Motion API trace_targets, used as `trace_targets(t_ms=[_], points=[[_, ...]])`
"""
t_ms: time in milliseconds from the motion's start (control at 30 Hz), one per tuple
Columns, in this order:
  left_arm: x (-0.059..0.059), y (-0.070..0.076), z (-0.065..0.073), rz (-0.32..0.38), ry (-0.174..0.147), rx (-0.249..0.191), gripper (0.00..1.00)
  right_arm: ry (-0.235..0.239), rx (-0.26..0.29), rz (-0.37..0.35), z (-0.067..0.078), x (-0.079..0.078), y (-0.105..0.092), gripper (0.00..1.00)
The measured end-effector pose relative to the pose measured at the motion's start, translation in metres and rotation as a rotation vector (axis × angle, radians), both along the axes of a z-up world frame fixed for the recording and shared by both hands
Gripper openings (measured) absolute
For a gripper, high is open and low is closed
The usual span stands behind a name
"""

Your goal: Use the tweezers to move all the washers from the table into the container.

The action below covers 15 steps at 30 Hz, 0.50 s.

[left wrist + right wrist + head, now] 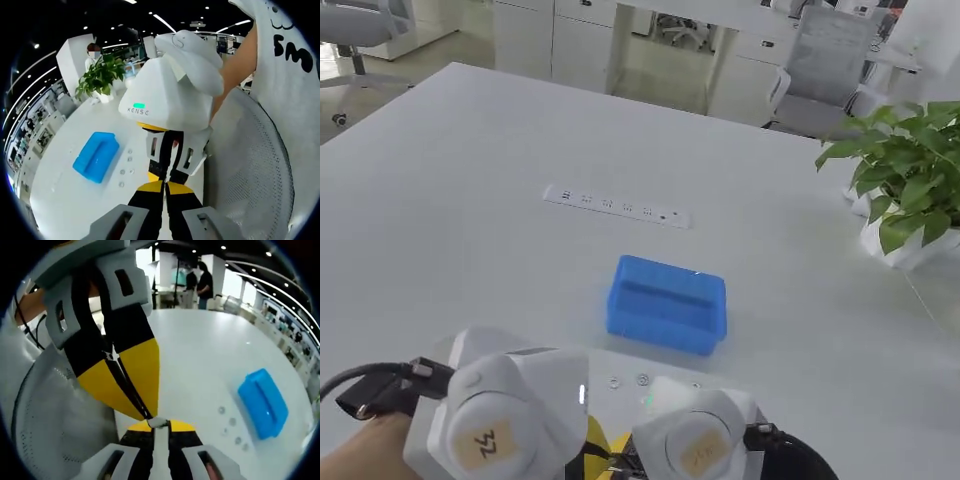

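- Washers [642,379] lie on the table [470,180], just on the near side of the blue container [665,305].
- Right gripper [159,429] has its jaws pinched on a thin grey strip, apparently the tweezers [160,450].
- Left gripper [165,190] meets it tip to tip at the table's near edge, jaws pressed together.

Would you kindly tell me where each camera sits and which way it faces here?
Left gripper view: rides the left tongs, facing the right tongs head-on; the person's arm behind.
Right gripper view: rides the right tongs, facing the left tongs.
Head view: on the headset, looking down over both tongs' backs.
Shared: all three show the blue container and washers.
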State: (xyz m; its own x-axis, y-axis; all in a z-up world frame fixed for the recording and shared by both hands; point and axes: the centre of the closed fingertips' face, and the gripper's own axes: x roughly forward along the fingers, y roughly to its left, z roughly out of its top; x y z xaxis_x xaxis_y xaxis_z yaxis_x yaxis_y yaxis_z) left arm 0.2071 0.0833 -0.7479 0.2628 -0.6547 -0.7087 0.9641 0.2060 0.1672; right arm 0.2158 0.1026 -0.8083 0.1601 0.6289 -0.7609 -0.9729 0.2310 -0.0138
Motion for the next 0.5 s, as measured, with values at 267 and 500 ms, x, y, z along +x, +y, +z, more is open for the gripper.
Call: trace_targets(t_ms=[267,500], points=[[0.008,0.002,-0.002,0.137,0.022,-0.036,0.0,0.018,-0.022,-0.04,-0.002,-0.001,-0.012,0.03],[0.0,0.011,-0.014,0.234,0.091,-0.066,0.12,0.026,-0.018,-0.072,0.0,0.006,-0.018,0.02]])
